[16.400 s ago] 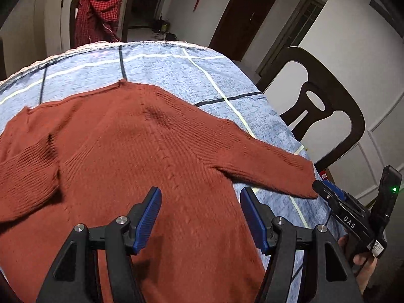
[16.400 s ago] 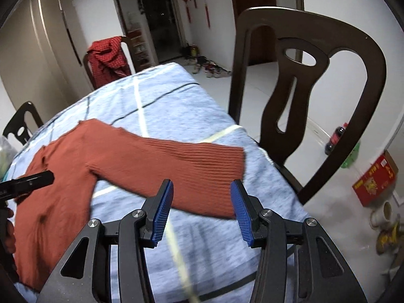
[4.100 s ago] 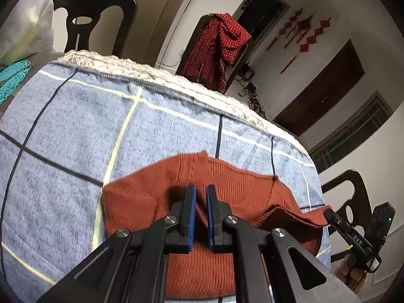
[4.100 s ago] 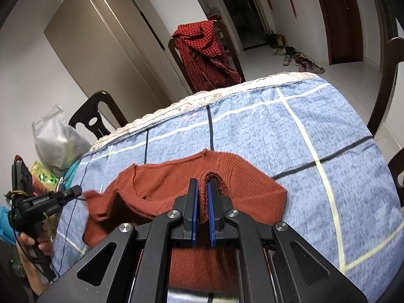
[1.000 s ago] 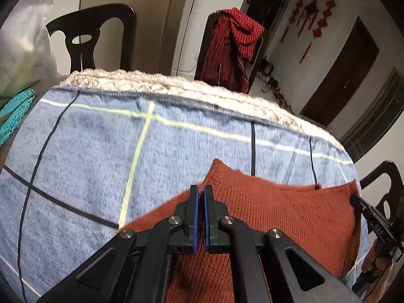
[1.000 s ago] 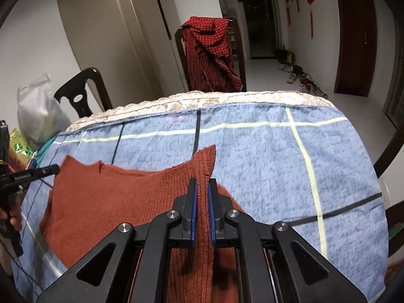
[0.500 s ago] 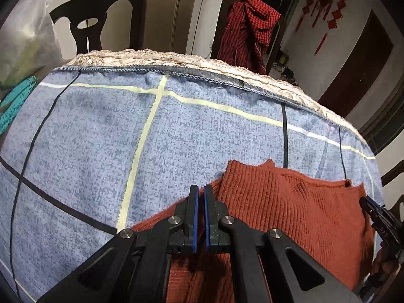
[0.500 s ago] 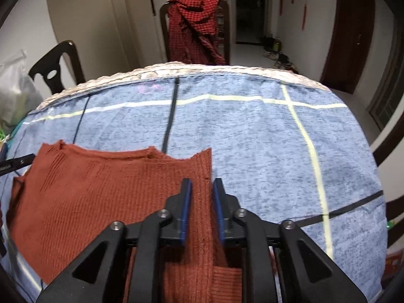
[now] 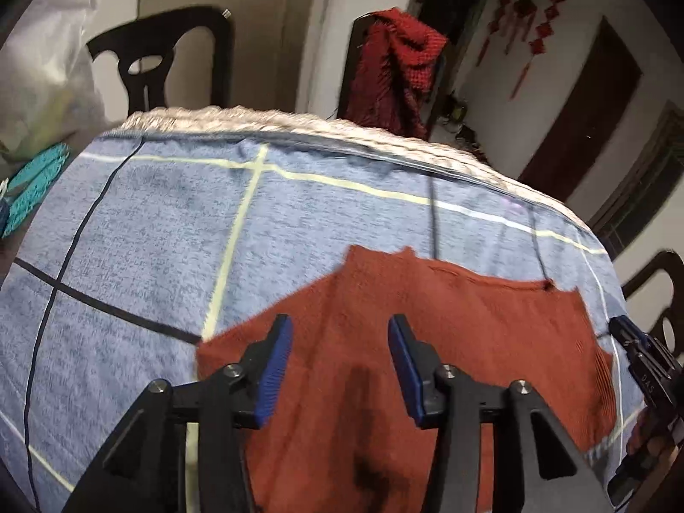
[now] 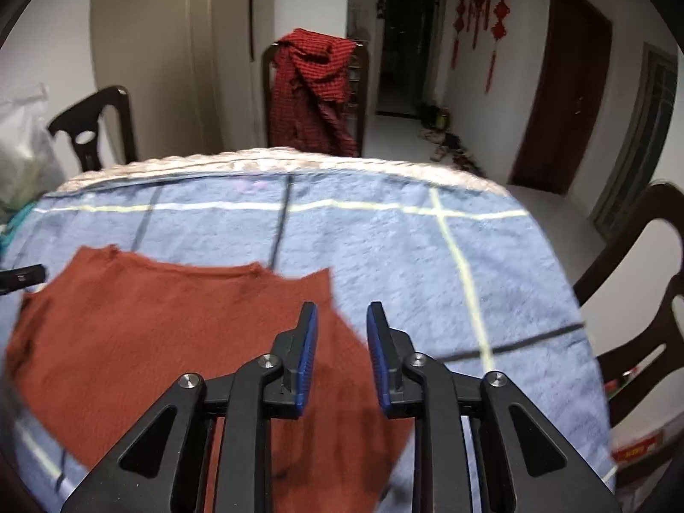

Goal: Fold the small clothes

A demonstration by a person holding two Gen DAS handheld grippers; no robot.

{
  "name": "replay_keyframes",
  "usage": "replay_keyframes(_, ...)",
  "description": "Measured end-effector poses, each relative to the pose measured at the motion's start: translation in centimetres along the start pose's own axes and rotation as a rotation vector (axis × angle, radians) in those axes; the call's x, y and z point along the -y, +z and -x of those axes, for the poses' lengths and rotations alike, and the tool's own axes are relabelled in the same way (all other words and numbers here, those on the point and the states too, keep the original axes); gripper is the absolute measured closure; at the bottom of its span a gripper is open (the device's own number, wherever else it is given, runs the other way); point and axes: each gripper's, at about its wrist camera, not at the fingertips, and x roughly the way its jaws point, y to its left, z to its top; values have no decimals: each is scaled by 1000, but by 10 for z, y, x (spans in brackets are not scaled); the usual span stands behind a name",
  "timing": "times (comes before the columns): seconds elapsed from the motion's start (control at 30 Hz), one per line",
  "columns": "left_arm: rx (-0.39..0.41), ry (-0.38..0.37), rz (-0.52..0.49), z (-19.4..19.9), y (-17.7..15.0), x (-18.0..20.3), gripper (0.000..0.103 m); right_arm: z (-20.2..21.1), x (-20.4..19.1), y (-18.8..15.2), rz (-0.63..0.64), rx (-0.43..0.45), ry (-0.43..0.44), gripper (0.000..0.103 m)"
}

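A rust-red knit sweater (image 9: 449, 329) lies folded flat on the blue checked tablecloth (image 9: 171, 231). My left gripper (image 9: 340, 342) hovers over its left part, jaws opening, blue pads apart with nothing pinched between them. In the right wrist view the same sweater (image 10: 171, 333) spreads to the left, and my right gripper (image 10: 342, 325) hangs over its right edge, jaws opening, pads clear of the knit. The right gripper's tip (image 9: 641, 355) shows at the sweater's far right in the left wrist view. The left gripper's tip (image 10: 21, 277) peeks in at the left edge.
A chair draped with a red checked garment (image 10: 316, 89) stands behind the table's far edge. Dark chairs (image 9: 162, 64) stand at the left, another chair (image 10: 641, 299) at the right. A white plastic bag (image 9: 38, 77) and teal items (image 9: 34, 184) lie at the left.
Both grippers let go of the sweater's upper edge and opened, pulling back slightly. The held corners dropped, and the sweater now lies flat on the cloth.
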Motion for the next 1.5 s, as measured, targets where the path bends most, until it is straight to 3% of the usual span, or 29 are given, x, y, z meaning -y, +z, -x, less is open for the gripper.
replay_keyframes(0.1, 10, -7, -56, 6, -18, 14, 53, -4, -12, -19, 51, -50, 39, 65)
replay_keyframes(0.23, -76, 19, -98, -12, -33, 19, 53, -9, -12, -41, 88, -78, -17, 65)
replay_keyframes(0.33, -46, 33, -132, -7, -38, 18, 53, -5, -2, -46, 82, -68, -47, 59)
replay_keyframes(0.53, -59, 110, -123, 0, -42, 5, 53, 17, 1, -47, 53, -48, -89, 59)
replay_keyframes(0.6, -63, 97, -108, 2, -46, 2, 53, 25, -6, -49, 71, -19, -61, 59)
replay_keyframes(0.7, -50, 92, -103, 6, -51, 0, 53, 25, -22, -60, 111, -45, 21, 59)
replay_keyframes(0.93, -27, 60, -98, 19, -60, -9, 53, 27, -12, -74, 110, -60, -73, 58)
replay_keyframes(1.03, -17, 68, -102, 25, -61, -8, 53, 38, -10, -72, 73, -45, -47, 58)
replay_keyframes(1.13, -21, 77, -91, 27, -65, -11, 53, 42, -21, -79, 118, -35, -21, 58)
replay_keyframes(1.23, -42, 81, -72, 26, -69, -20, 53, 38, -26, -87, 180, -31, -70, 58)
replay_keyframes(1.37, -49, 83, -56, 31, -73, -31, 53, 40, -15, -88, 119, -66, -72, 58)
replay_keyframes(1.5, -46, 80, -32, 36, -74, -40, 53, 54, -21, -86, 135, -15, -98, 58)
